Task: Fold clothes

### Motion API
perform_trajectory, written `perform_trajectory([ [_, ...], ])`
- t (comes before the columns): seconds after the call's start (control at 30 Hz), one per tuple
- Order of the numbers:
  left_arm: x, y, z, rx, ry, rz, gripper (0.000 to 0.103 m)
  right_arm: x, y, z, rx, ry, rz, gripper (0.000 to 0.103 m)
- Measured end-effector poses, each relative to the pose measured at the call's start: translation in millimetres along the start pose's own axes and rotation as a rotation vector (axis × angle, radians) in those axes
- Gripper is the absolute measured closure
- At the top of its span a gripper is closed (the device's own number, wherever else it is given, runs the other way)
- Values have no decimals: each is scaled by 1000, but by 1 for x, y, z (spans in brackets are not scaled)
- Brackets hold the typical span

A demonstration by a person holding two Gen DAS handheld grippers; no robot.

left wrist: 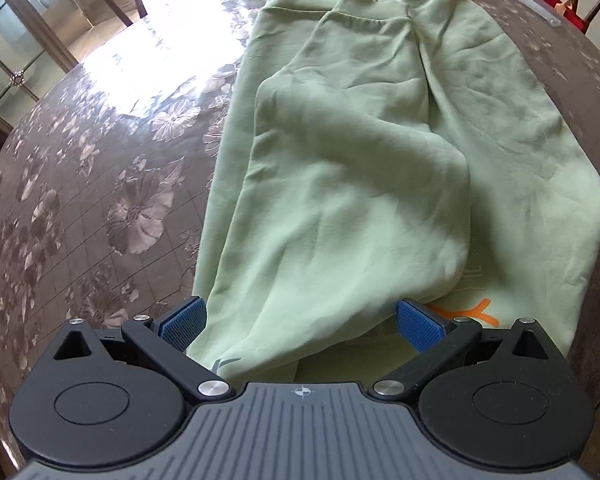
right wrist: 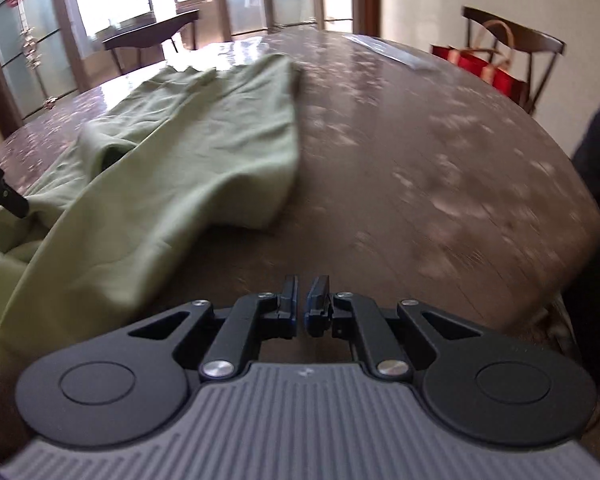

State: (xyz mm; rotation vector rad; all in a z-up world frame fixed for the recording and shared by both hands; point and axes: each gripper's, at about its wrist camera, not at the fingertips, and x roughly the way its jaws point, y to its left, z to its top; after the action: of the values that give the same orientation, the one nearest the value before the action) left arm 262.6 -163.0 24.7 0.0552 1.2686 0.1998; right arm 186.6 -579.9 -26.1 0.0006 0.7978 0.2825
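Left wrist view: left gripper (left wrist: 302, 326) stood wide open, gripping nothing; the green garment (left wrist: 364, 168) lay on the flowered table (left wrist: 80, 200), its near fold between and ahead of the jaws. Orange print (left wrist: 478, 312) showed beside the right pad, unreadable. Right gripper (right wrist: 307, 300) was almost closed and empty, garment (right wrist: 188, 148) off to its left.

Pale green garment (left wrist: 352, 184) on brown floral tablecloth (left wrist: 100, 184)
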Motion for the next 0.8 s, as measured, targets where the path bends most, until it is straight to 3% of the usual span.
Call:
perform_trajectory([
  [0.17,5,-3,3,1,4,6,0,-4,3,5,-8,-39,60,82],
  [0.27,4,2,3,-11,-6,0,0,-5,16,12,-52,-86,102,42],
  [0.3,3,4,2,-14,-12,-3,0,-5,22,14,-67,-102,120,39],
  [0.47,-8,10,-11,34,-114,-34,0,1,47,24,-145,-119,227,34],
  [0.57,-9,2,-21,139,-168,-6,0,4,57,29,-180,-127,262,25],
  [0.8,-6,-23,-32,321,-275,47,0,11,61,37,-164,-123,289,24],
])
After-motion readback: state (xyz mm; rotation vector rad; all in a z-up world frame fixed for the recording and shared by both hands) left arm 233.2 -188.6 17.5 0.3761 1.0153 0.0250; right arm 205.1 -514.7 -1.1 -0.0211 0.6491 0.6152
